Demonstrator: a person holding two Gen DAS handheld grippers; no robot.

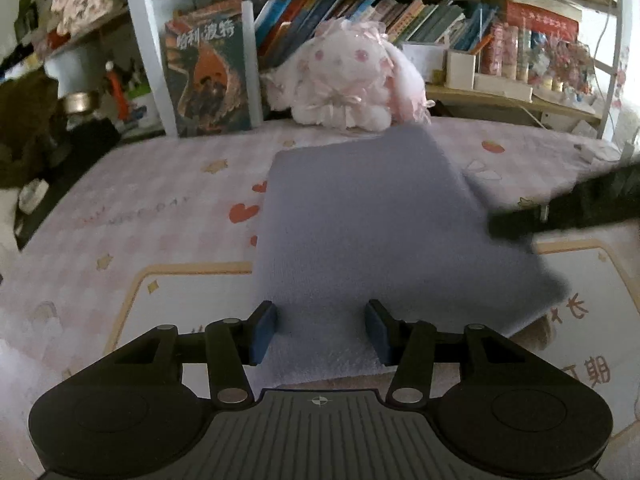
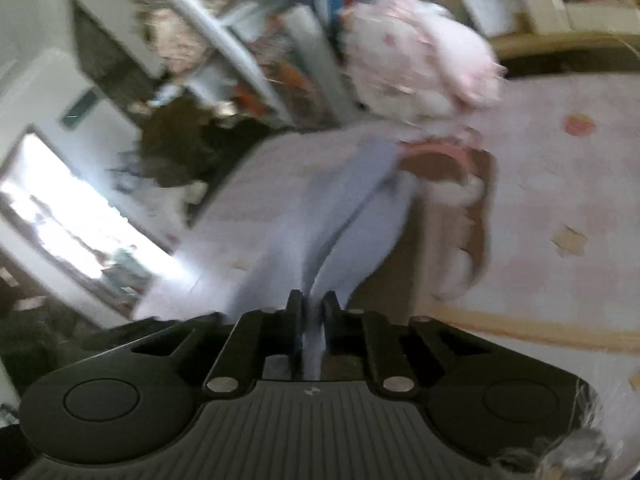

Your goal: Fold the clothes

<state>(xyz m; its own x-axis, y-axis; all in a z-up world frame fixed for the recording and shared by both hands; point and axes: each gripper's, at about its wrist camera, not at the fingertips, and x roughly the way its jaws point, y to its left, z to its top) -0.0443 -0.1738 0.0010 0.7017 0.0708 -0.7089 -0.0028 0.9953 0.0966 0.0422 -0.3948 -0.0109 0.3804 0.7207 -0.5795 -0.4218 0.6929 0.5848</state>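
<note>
A grey-blue garment (image 1: 360, 232), soft and fleecy, lies spread on a pink patterned bed cover (image 1: 140, 216) printed with hearts and small stars. In the left wrist view the left gripper (image 1: 320, 330) points down at the near edge of the garment, its two blue pads (image 1: 262, 332) standing apart with the cloth lying between them; the pads do not press on it. The garment runs away from the gripper as a flat, roughly rectangular panel, and its right side is lifted and blurred, where a dark shape (image 1: 580, 208) reaches in from the right edge. Beyond the garment a pink and white plush toy (image 1: 348, 80) sits against a white shelf (image 1: 144, 40) packed with books (image 1: 360, 12), and a large book (image 1: 208, 76) stands upright just to the left of the toy. In the right wrist view, which is tilted and heavily blurred, the right gripper (image 2: 312, 304) has its fingers drawn together and clamped on a fold of the same garment (image 2: 320, 208), which rises from the jaws in two bunched ridges and leads up towards the plush toy (image 2: 416, 52). The bed cover (image 2: 560, 200) fills the right of this view
</note>
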